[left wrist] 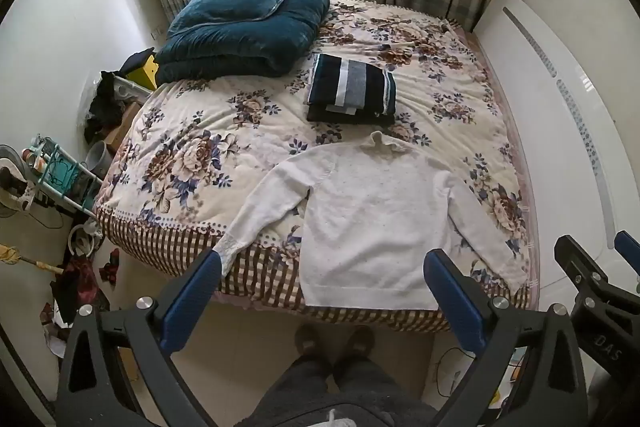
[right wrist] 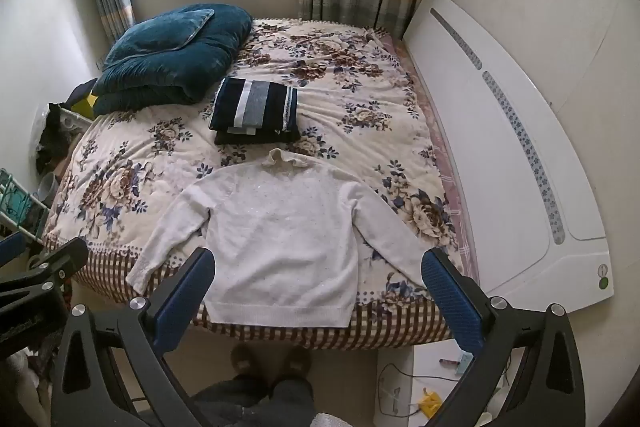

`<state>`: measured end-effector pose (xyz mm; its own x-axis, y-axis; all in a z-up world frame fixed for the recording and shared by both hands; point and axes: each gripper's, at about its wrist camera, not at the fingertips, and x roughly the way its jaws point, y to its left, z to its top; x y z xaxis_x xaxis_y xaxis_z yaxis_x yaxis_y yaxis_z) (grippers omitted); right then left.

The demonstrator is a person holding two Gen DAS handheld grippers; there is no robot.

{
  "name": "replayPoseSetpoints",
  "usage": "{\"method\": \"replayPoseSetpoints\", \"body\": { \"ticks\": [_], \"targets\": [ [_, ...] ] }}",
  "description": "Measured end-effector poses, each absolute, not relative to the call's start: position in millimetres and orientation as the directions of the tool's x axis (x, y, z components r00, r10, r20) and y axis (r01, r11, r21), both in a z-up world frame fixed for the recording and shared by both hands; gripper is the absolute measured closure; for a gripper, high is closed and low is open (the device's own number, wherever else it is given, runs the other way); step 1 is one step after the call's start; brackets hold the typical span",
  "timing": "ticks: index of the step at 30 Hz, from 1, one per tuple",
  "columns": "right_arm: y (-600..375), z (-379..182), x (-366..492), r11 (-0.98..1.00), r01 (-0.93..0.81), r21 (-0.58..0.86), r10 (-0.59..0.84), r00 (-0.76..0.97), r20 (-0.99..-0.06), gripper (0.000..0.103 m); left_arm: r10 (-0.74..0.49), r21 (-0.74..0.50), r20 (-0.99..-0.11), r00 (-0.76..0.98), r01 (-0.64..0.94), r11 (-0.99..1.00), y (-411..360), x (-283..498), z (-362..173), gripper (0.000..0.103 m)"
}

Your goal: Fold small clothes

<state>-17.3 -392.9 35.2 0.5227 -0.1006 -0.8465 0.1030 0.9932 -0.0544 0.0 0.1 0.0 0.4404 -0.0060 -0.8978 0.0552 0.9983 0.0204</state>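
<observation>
Left wrist: our left gripper (left wrist: 322,281) hangs spread and empty above the white sweater (left wrist: 372,223), flat at the bed's (left wrist: 192,155) near edge; folding not begun, judged. Next: pinch a sleeve. Floor clutter visible only here.

Right wrist: right gripper (right wrist: 318,281) spread, empty; full headboard (right wrist: 500,167) visible.

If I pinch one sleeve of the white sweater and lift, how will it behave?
The white sweater looks like soft knit lying flat, so it will probably droop and trail. Its hem overhangs the bed edge, so it may slide off.
</observation>
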Motion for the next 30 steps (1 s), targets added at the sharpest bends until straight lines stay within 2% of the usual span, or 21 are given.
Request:
{"method": "replayPoseSetpoints", "body": {
  "ticks": [30],
  "targets": [
    [-390.3, 38.9, -18.1, 0.993, 0.106, -0.061, -0.108, 0.522, -0.846, 0.000, -0.014, 0.013, -0.891, 0.453, 0.056, 0.998, -3.1, 5.3, -1.4, 0.000]
  ]
}}
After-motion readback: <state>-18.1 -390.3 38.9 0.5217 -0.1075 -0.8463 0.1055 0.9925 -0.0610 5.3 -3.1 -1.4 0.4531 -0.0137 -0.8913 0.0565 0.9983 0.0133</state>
